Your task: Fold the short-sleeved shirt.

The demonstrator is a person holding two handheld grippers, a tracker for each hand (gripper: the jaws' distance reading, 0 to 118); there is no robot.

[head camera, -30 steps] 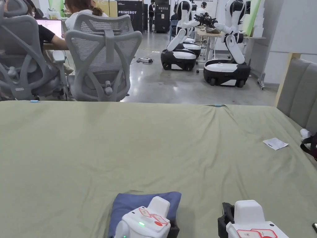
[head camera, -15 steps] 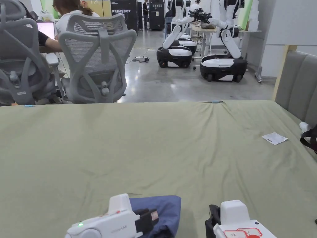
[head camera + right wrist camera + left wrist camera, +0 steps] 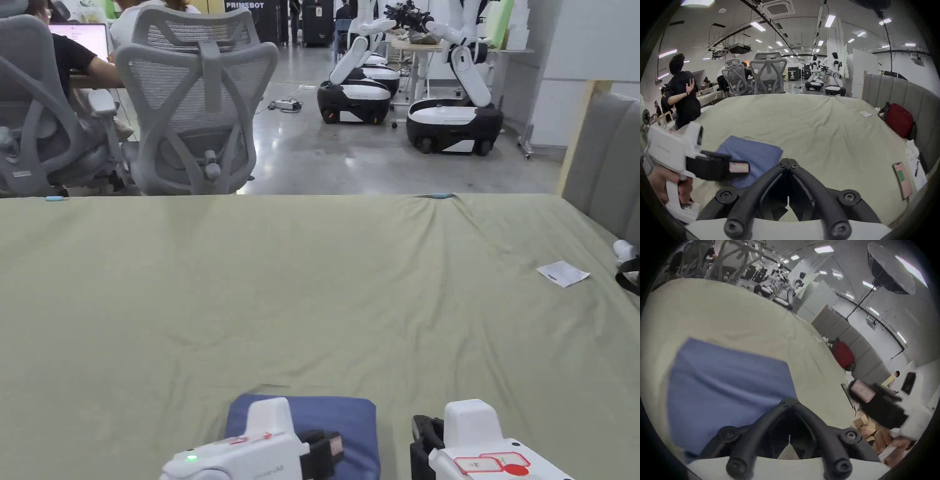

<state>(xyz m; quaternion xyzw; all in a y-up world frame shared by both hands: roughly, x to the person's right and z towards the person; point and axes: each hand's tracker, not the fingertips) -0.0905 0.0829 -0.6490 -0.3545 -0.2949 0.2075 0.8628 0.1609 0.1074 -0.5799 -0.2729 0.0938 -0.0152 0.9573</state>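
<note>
Left gripper (image 3: 788,401): jaws closed on nothing, tips over the shirt's near right corner.
Right gripper (image 3: 788,160): jaws closed, empty, just beside the shirt.
Shirt (image 3: 340,419): blue, folded compact on the green sheet (image 3: 312,281), near edge.
Step, judged: fold looks finished; press lightly, then lift straight off so no layer drags.

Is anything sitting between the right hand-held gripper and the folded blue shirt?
Nothing visible. In the right gripper view, bare green sheet lies between the right hand-held gripper and the shirt. The left hand-held gripper is over the shirt's near left part; the edge facing the right one is open.
</note>
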